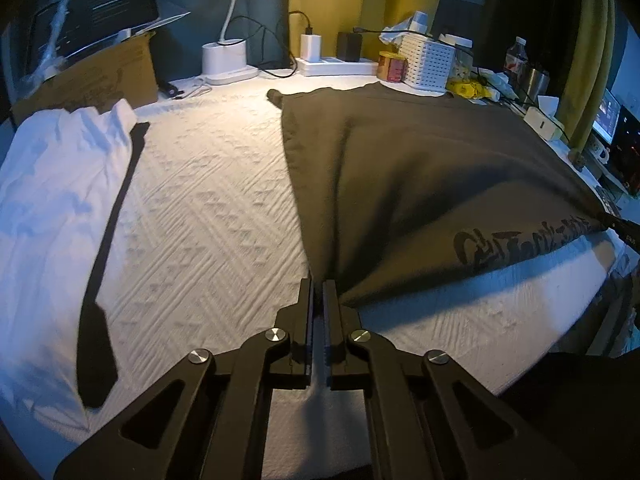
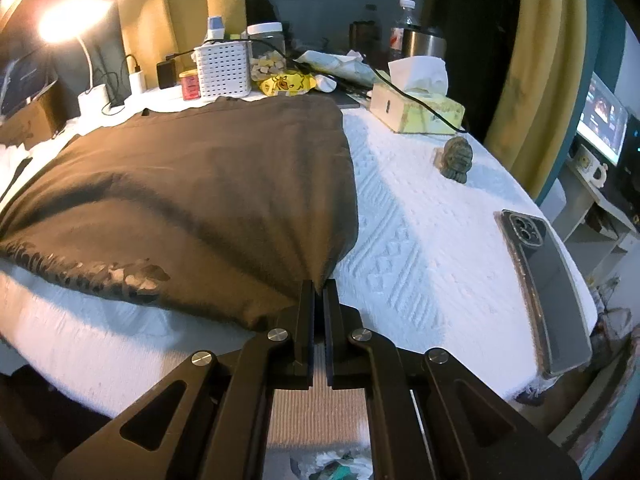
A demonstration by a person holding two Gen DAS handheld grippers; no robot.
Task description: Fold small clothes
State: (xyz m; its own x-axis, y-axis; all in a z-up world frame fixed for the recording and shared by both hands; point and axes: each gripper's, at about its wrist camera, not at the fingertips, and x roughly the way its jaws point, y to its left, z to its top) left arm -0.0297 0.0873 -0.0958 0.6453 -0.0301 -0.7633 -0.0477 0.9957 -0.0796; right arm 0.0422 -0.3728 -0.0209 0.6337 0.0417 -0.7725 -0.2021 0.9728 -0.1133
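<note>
A dark olive-brown garment (image 1: 420, 168) with black lettering (image 1: 520, 240) along its near edge lies on the white textured table cover (image 1: 208, 208). My left gripper (image 1: 319, 286) is shut on the garment's near left corner and lifts it off the cover. My right gripper (image 2: 319, 286) is shut on the near right corner of the same garment (image 2: 192, 184). The near edge hangs stretched between the two grippers. The right gripper's tip (image 1: 624, 226) shows at the right edge of the left wrist view.
A white garment (image 1: 56, 184) with a black strap (image 1: 104, 280) lies at the left. A cardboard box (image 1: 92, 76), lamp base (image 1: 224, 60), power strip (image 1: 336, 66) and white basket (image 2: 222, 70) line the back. A tissue box (image 2: 416, 108), small figurine (image 2: 456, 158) and phone (image 2: 548, 288) lie at the right.
</note>
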